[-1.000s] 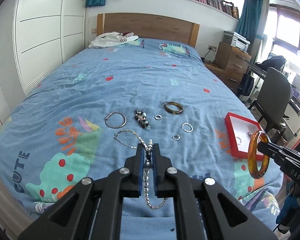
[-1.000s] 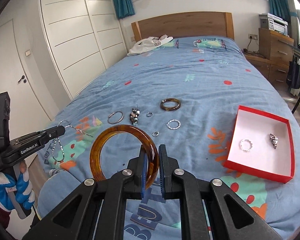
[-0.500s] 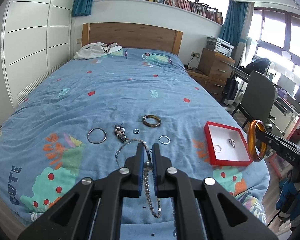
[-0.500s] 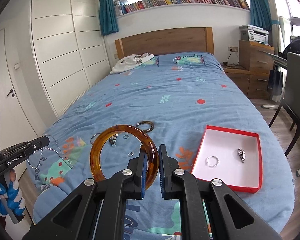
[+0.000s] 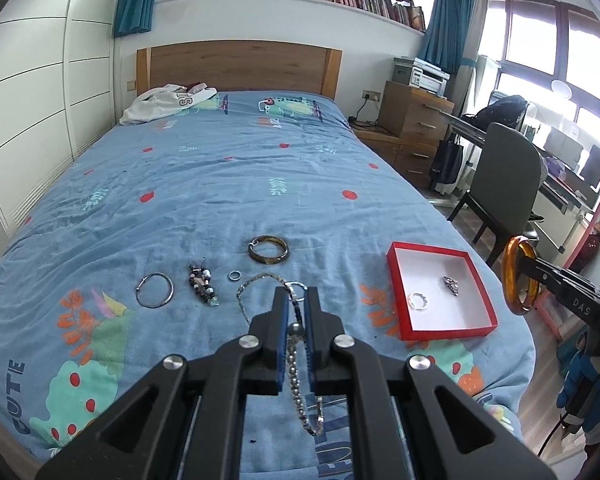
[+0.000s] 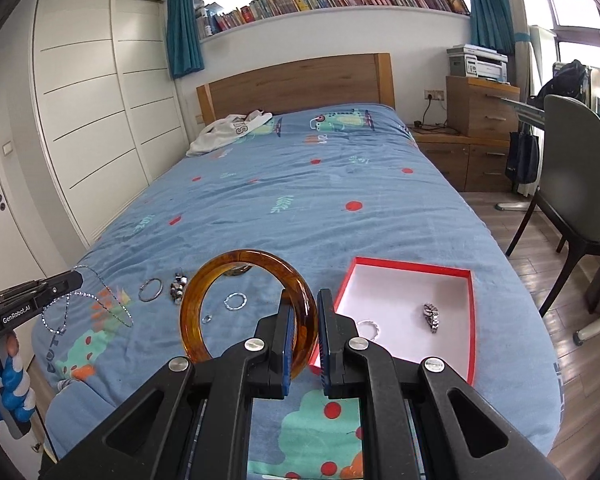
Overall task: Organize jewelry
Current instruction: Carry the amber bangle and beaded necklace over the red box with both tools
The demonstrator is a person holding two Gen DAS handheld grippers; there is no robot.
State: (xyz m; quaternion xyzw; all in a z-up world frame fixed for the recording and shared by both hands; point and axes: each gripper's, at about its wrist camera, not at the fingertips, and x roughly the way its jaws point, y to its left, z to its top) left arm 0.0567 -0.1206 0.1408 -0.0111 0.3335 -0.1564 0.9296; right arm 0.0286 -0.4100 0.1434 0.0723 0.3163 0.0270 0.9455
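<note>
My left gripper (image 5: 295, 300) is shut on a silver bead necklace (image 5: 296, 364) that hangs from it above the bed's near end; it also shows in the right wrist view (image 6: 66, 280) with the necklace (image 6: 96, 300) dangling. My right gripper (image 6: 303, 312) is shut on an amber bangle (image 6: 236, 304), held in the air left of the red tray (image 6: 416, 270). In the left wrist view the bangle (image 5: 514, 280) hangs right of the tray (image 5: 448, 330). The tray holds a silver ring (image 6: 369, 328) and a small metal piece (image 6: 431, 316).
On the blue bedspread lie a dark bangle (image 5: 268, 250), a silver hoop (image 5: 154, 290), a beaded piece (image 5: 203, 284), a small ring (image 5: 233, 276) and a twisted ring (image 6: 235, 301). A chair (image 6: 576, 184) and drawers (image 6: 480, 108) stand right of the bed. White clothing (image 5: 164, 100) lies by the headboard.
Both grippers have pulled back and risen from the bed with their loads, so the jewelry and the tray look farther off. The right gripper has shifted toward the tray.
</note>
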